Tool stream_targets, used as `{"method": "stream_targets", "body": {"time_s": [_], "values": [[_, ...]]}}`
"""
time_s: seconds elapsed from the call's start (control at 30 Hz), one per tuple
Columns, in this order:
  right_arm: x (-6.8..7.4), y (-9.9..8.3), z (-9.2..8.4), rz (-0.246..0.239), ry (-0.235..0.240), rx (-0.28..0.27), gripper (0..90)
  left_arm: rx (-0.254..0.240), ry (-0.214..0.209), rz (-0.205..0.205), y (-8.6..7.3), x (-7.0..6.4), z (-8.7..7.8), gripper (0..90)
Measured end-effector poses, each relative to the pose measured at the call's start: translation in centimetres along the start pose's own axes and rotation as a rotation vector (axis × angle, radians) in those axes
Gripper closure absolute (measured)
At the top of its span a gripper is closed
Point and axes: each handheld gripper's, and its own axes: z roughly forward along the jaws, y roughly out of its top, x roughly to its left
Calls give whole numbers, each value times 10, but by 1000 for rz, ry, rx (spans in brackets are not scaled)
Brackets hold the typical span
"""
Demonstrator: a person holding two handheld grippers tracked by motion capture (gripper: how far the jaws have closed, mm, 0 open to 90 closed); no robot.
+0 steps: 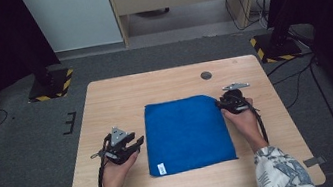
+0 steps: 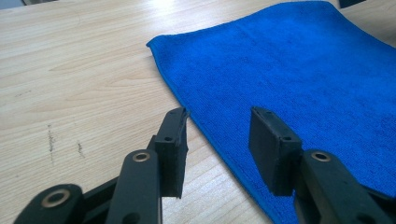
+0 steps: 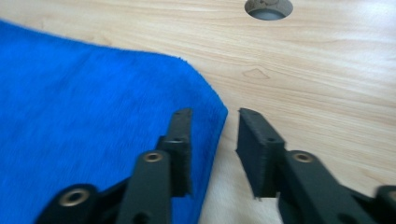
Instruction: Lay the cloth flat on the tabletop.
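Grey carpet surrounds a pale wooden desk (image 1: pixel 104 98), and a blue cloth (image 1: pixel 187 132) lies flat on the middle of it, spread as a rough rectangle with a small white tag (image 1: pixel 161 167) at its near left corner. A round cable hole (image 1: pixel 206 75) sits in the desk beyond the cloth's far right corner.

The left tool (image 1: pixel 125 148) hovers just beside the cloth's left edge, about midway along it. In the left gripper view its jaws stand wide apart and hold nothing; the cloth's edge (image 2: pixel 196 116) runs between them, one jaw over bare wood and the other over blue fabric. The right tool (image 1: pixel 231 102) is at the far right corner of the cloth. In the right gripper view its jaws are parted to a middling gap, also empty, straddling the rounded corner (image 3: pixel 212 100), with one jaw over the fabric and the other over the desk.

The cloth looks like a soft microfibre towel: light, limp, with a nap that should give the pads good friction, and nothing about it fragile. It will drape and fold wherever it is not supported, so a pinch at one point would only lift a peak. The sensible holds are the hemmed edges and corners, where the fabric is a little thicker. Whether either tool touches the cloth yet is not clear.
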Motion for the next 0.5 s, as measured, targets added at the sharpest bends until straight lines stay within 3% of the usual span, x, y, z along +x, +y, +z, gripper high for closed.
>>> {"method": "stream_targets", "body": {"time_s": [0.07, 0.17, 0.27, 0.37, 0.5], "values": [[0, 1, 9, 42, 9, -2, 603, 0, -2, -2, 0, 0, 0, 566], [3, 3, 21, 52, -4, 37, 609, -3, -6, -6, -1, 1, 0, 566], [7, 3, 24, 33, 2, 40, 834, -9, -6, -7, -1, 2, -1, 566], [19, 5, 18, -14, 45, 9, 882, -11, -1, -12, -1, 4, -2, 567], [59, 2, -1, -159, 123, -16, 881, -18, 8, -16, 0, 6, -4, 566]]}}
